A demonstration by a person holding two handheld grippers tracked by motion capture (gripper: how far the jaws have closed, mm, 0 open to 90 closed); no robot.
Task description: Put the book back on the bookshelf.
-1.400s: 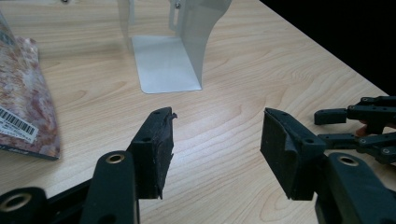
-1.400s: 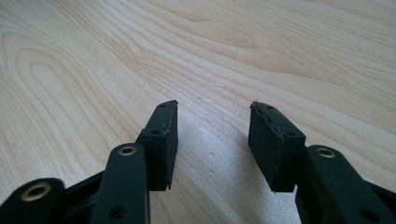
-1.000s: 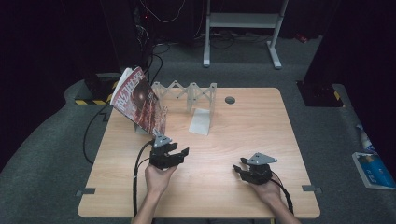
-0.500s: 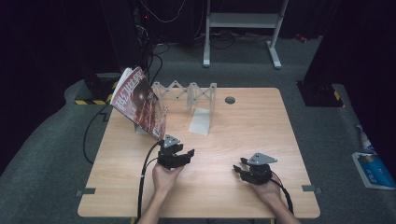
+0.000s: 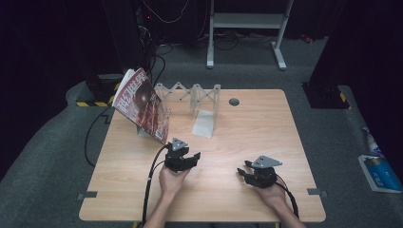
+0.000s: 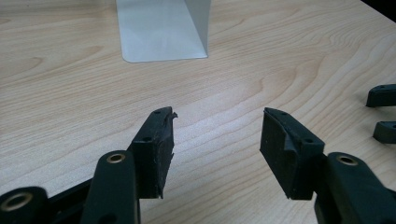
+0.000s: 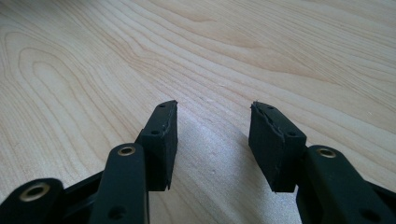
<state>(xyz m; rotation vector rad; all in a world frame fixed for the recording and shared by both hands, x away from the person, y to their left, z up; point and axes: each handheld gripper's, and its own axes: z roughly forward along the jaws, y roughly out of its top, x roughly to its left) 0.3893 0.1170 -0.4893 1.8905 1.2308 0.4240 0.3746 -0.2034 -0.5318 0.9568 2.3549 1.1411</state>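
Both tongs (image 5: 192,156) (image 5: 243,172) low over table (image 5: 266,123), agape

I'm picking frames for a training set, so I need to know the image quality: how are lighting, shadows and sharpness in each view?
High view: table evenly lit, surroundings nearly black, whole picture soft, magazine lettering unreadable. Left gripper view: wood grain crisp, open left tongs sharp, white stand slightly glary. Right gripper view: right tongs open, soft shadow beneath them, far grain mildly blurred.
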